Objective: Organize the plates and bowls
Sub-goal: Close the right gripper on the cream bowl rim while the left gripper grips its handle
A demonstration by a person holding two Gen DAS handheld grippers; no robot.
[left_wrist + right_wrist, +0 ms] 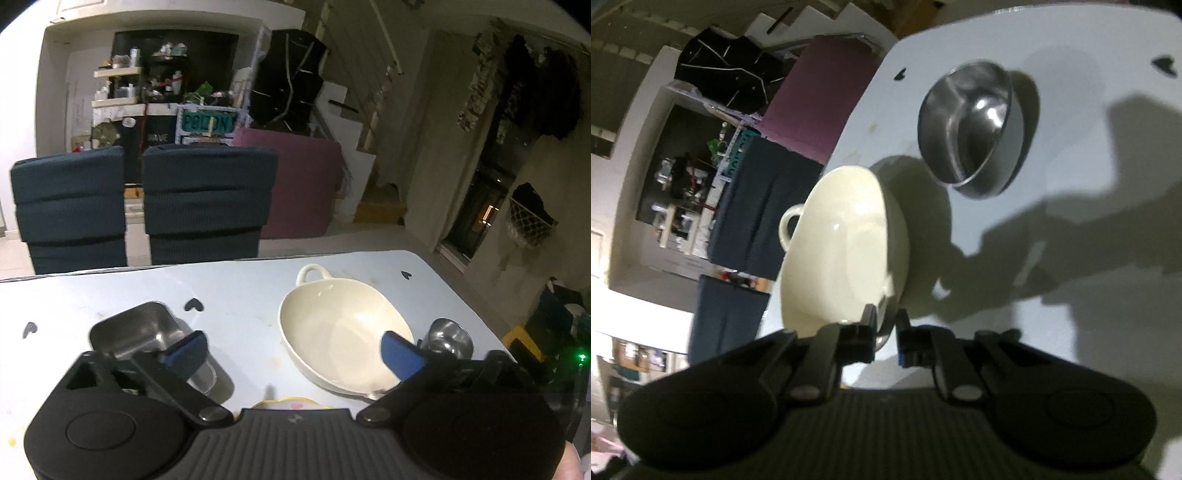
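Left wrist view showed me, from left to right, one square steel tray [140, 326], one cream ceramic bowl [343, 332] with loop handles, and one round steel bowl [448, 338], all on the pale bench [240, 295]. My left tongs [291, 354] stood apart and empty, the tray just beyond the left finger and the cream bowl beyond the right one. My right tongs [886, 332] were clamped on that bowl's near rim, its long axis running away from them, so I judged the right hand nearer.
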